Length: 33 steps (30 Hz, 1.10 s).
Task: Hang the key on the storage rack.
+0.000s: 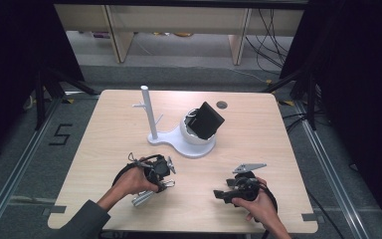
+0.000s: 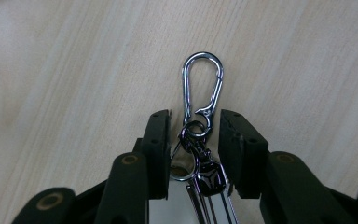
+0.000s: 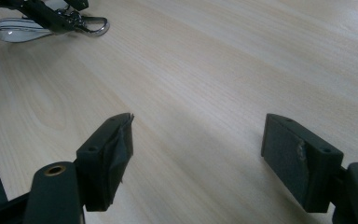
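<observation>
While the left gripper (image 2: 195, 128) brackets one keychain (image 2: 200, 140) on the wooden table (image 2: 65, 70), its black pads stand just clear of it; one shiny metal carabiner (image 2: 203, 81), teardrop-shaped, pokes forward. Well apart, the right gripper (image 3: 198, 140) gapes, holding nothing.

Left gripper (image 2: 195, 140) and right gripper (image 3: 198, 154): matte black jaws, brass-coloured pivot pins behind the pads, small screw holes; dark grey sleeve (image 1: 87, 221) on left forearm.

Chrome carabiner keychain (image 2: 200, 116) flat on table (image 2: 74, 70)
</observation>
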Available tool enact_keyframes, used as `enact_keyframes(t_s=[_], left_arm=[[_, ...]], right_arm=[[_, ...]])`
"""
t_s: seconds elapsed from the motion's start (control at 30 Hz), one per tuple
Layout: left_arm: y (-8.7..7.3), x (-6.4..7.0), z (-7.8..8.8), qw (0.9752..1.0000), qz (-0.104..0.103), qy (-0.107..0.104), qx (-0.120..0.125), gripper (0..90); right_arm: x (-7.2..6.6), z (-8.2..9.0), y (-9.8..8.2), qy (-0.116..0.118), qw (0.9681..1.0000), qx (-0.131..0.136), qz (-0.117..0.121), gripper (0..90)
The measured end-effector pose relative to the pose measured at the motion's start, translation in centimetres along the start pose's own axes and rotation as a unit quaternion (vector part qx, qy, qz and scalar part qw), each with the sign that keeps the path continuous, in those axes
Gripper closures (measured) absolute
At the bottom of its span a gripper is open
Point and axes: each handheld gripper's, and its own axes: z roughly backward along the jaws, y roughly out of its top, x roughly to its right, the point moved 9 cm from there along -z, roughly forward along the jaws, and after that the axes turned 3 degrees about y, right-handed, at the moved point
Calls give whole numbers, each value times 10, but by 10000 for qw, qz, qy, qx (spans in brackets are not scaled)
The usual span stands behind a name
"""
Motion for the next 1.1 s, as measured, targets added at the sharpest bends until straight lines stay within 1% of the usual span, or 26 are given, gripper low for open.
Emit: enact_keyframes(t_s=[0.03, 0.07, 0.1, 0.17, 0.2, 0.23, 0.27, 0.3, 0.37, 0.4, 0.43, 0.47, 0.5, 0.53, 0.6, 0.63, 0.7, 0.73, 0.77, 0.9, 0.93, 0.97, 1.0, 1.03, 1.07, 1.1], left_arm=[[1, 0, 0, 10000, -17, -8, -34, 647], [2, 1, -2, 9999, 78, -54, -38, 652], [3, 1, -3, 9999, 71, -73, -96, 655], [4, 2, -4, 9996, 119, -146, -210, 660], [5, 1, -4, 9995, 97, -138, -276, 657], [6, 1, -4, 9993, 94, -118, -334, 657], [6, 1, -4, 9991, 61, -146, -396, 663], [6, 2, -5, 9987, 72, -174, -466, 672], [6, 5, -5, 9970, 136, -349, -676, 660], [6, 4, -5, 9962, 121, -348, -786, 636], [6, 4, -5, 9957, 148, -317, -858, 646], [7, 3, -6, 9951, 107, -323, -928, 646], [7, 3, -6, 9948, 106, -315, -958, 664], [8, 3, -6, 9940, 190, -350, -1019, 683], [9, 2, -7, 9936, 211, -328, -1060, 723], [9, 2, -7, 9935, 188, -319, -1073, 735], [10, 2, -7, 9936, 95, -273, -1096, 743], [10, 2, -7, 9934, 85, -290, -1108, 743], [10, 2, -7, 9933, 82, -297, -1114, 747], [10, 2, -6, 9937, 11, -341, -1064, 751], [10, 3, -6, 9939, 6, -356, -1040, 751], [10, 2, -6, 9945, -47, -353, -990, 752], [9, 3, -6, 9946, -27, -374, -969, 752], [9, 2, -6, 9947, -62, -379, -951, 752], [8, 2, -6, 9945, -58, -427, -953, 753], [9, 2, -6, 9949, -19, -446, -907, 753]], right_arm=[[0, 0, 0, -19, 10000, 11, -6, 261], [0, 0, 0, -19, 10000, 4, 0, 261], [-2, 0, 0, 2, 10000, -6, -40, 261], [-2, 0, 0, 24, 10000, -3, -22, 261], [-1, 0, 0, -2, 10000, -1, 6, 261], [-2, 0, 0, 15, 10000, -9, -44, 261], [-1, 0, 0, -2, 10000, -4, -21, 261], [-1, 0, 0, 0, 10000, 2, -10, 261], [0, 0, 0, -3, 10000, 1, 4, 261], [0, -1, 1, 0, 10000, 34, -9, 261], [0, -1, 1, -14, 10000, 55, -11, 261], [0, -1, 1, -13, 10000, 52, -12, 261], [0, 0, 0, 2, 10000, -8, -7, 262], [-1, -1, 0, 12, 10000, -16, -29, 263], [-1, -1, 0, 28, 10000, 0, 28, 263], [-1, -1, 0, 18, 10000, 1, 21, 263], [-1, -3, 1, 17, 9999, 100, 27, 263], [-1, -3, 1, 29, 9999, 114, 23, 263], [-1, -1, 0, 12, 10000, -14, 36, 263], [-1, -1, 0, 31, 10000, -21, 36, 264], [0, -1, 0, 1, 10000, -18, 22, 264], [0, -1, 0, 0, 10000, -16, -4, 264], [0, -1, 0, 4, 10000, -12, -1, 264], [0, -1, 0, 8, 10000, -9, 4, 264], [0, -1, 0, 10, 10000, -16, 5, 266], [0, -1, 0, 10, 10000, -20, 14, 266]])
